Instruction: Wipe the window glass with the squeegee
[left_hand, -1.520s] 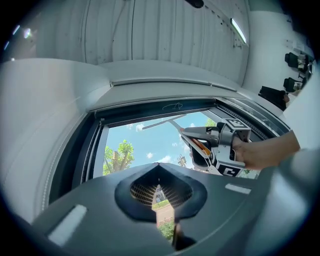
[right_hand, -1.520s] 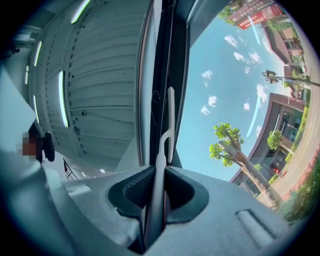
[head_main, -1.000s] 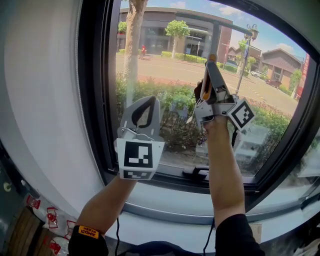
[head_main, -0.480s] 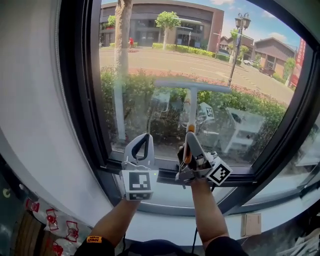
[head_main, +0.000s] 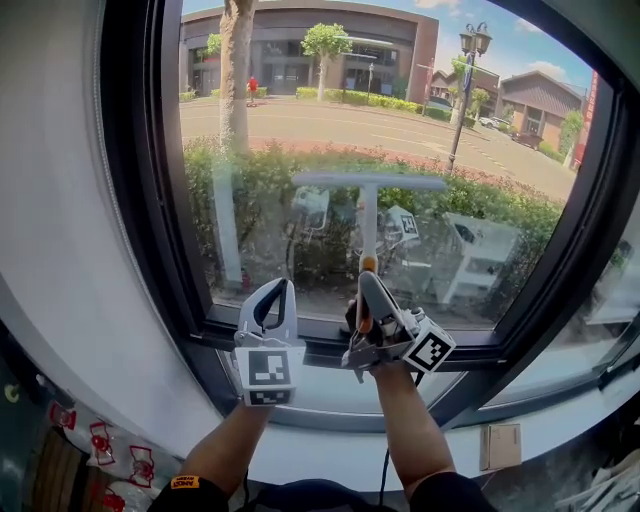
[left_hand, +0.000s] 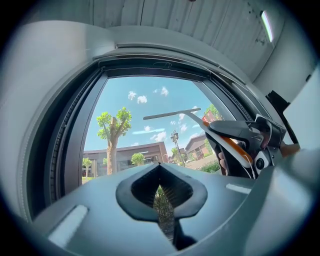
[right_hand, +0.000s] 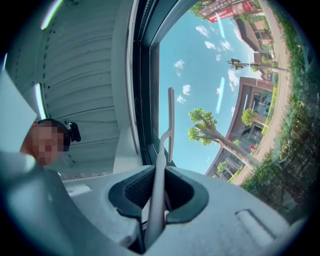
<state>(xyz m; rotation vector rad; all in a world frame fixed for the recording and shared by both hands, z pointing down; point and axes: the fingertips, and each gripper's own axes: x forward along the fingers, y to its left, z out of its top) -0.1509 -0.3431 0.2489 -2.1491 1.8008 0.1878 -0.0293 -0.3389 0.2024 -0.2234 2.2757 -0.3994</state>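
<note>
R gripper (right_hand: 156, 194) clamps squeegee (head_main: 369, 183).

The window glass (head_main: 300, 110) above the squeegee (head_main: 368, 183) lies open; the dark frame (head_main: 140, 150) hems it left and right.

The window glass (head_main: 480, 150) faces me, with wall (head_main: 50, 220) to its left and the sill (head_main: 320, 398) under its bottom frame (head_main: 300, 345). Low in front of that frame the left gripper (head_main: 270, 300) is just left of the right gripper (head_main: 364, 295), the two apart. The squeegee (head_main: 369, 215) stands up from between the right gripper's jaws, its blade crosswise at the top against the pane, and behind the glass lie a hedge (head_main: 250, 175), then a road (head_main: 320, 120), then buildings (head_main: 300, 40).
</note>
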